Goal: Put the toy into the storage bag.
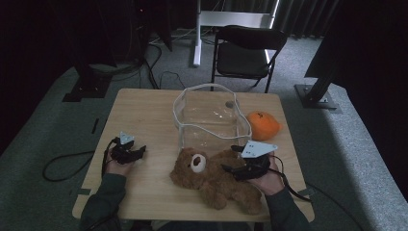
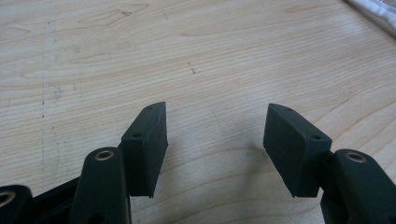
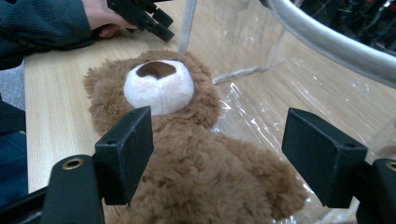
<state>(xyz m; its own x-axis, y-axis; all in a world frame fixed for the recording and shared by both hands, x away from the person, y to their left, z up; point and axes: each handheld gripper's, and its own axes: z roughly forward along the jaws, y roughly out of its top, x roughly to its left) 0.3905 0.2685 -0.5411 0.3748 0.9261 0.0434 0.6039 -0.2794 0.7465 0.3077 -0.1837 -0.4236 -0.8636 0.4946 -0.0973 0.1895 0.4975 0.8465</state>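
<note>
I see the teddy bear (image 1: 216, 178) lying on the bench (image 1: 144, 120) just in front of the clear bag (image 1: 211, 115), my right gripper (image 1: 233, 169) gaping over its body without pressing, my left gripper (image 1: 137, 153) open and empty, well left of the bear.

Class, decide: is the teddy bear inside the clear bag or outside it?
Outside. The teddy bear lies on the table before the clear bag.

Brown teddy bear (image 1: 211, 175) on its back, just before the clear bag (image 1: 211, 118).
</note>
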